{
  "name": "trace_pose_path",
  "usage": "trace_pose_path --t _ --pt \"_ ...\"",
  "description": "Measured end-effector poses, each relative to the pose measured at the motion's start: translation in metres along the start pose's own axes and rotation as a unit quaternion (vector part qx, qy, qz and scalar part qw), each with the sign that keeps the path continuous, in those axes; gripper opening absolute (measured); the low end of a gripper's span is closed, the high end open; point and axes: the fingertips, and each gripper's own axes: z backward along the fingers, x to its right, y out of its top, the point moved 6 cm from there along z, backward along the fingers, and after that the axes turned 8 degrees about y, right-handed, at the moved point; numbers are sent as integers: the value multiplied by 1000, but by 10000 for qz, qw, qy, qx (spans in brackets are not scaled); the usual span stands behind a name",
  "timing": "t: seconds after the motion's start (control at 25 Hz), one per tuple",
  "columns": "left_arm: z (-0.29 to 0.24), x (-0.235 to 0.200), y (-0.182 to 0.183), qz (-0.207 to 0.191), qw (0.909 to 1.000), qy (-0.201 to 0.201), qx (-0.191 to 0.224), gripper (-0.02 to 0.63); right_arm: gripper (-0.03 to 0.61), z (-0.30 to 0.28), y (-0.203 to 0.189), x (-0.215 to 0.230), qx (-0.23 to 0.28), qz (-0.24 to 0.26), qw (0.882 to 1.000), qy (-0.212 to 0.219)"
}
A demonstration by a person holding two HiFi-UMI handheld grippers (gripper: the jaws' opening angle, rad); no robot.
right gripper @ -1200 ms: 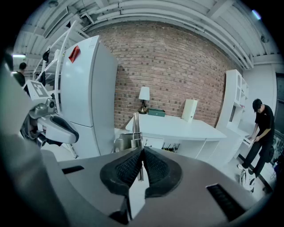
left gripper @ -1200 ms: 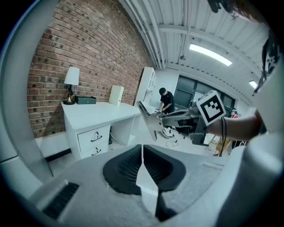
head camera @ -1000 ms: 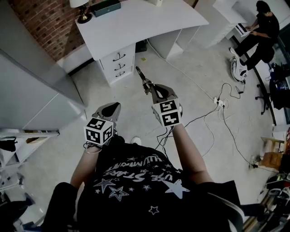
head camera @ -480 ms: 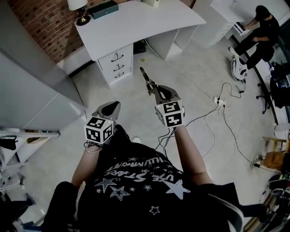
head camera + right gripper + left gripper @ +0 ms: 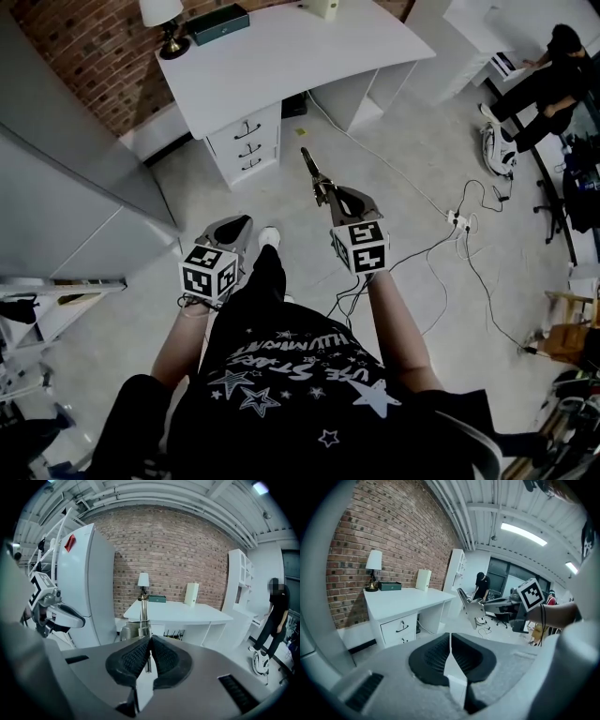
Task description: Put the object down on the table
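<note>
My right gripper (image 5: pixel 329 194) is shut on a slim metal utensil (image 5: pixel 310 167) that sticks out past the jaws toward the white desk (image 5: pixel 281 56). It hangs over the floor, short of the desk's front. In the right gripper view the pads (image 5: pixel 136 658) clamp the utensil's shaft (image 5: pixel 143 613), which has a coil near the jaws. My left gripper (image 5: pixel 236 223) is lower and to the left, shut with nothing in it; its pads (image 5: pixel 436 653) meet in the left gripper view. That view also shows the utensil (image 5: pixel 472 610) held out in the air.
On the desk's far side stand a lamp (image 5: pixel 161 19), a dark green box (image 5: pixel 217 21) and a white box (image 5: pixel 323 7). Drawers (image 5: pixel 248 141) face me. A tall grey cabinet (image 5: pixel 66 187) is at left. Cables and a power strip (image 5: pixel 457 217) lie on the floor at right, near a seated person (image 5: pixel 553 66).
The person has stepped forward, so the desk is nearer. Both grippers have shifted slightly right, and a white shoe now shows between them. The grip on the utensil is unchanged.
</note>
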Motion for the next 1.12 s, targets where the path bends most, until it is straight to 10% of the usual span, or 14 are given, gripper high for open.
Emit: trace_pose_path --t 1.12 --pt "-221 -209 144 509 9984 73 -224 28 14 -269 132 148 -735 124 9971 141"
